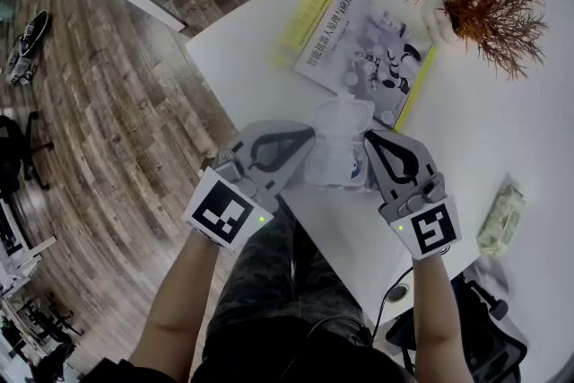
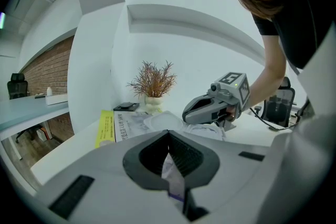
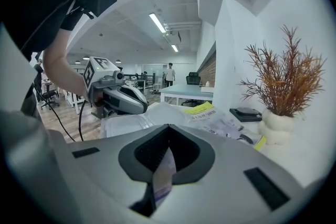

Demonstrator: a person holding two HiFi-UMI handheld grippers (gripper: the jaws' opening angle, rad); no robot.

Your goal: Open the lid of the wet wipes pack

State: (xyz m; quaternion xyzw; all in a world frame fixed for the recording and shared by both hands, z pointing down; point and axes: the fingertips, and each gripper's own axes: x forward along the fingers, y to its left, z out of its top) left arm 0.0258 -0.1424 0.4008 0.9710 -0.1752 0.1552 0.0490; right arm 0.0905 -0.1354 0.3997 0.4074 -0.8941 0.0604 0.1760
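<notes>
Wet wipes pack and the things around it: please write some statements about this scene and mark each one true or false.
1. The left gripper and the right gripper are both shut on the wet wipes pack. True.
2. The book has a red edge. False: the edge is yellow.
3. The plant stands in a white pot. True.
4. The wet wipes pack lies on the floor. False: it is at the white table.

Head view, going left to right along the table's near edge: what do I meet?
left gripper → wet wipes pack → right gripper → small pale packet
</notes>
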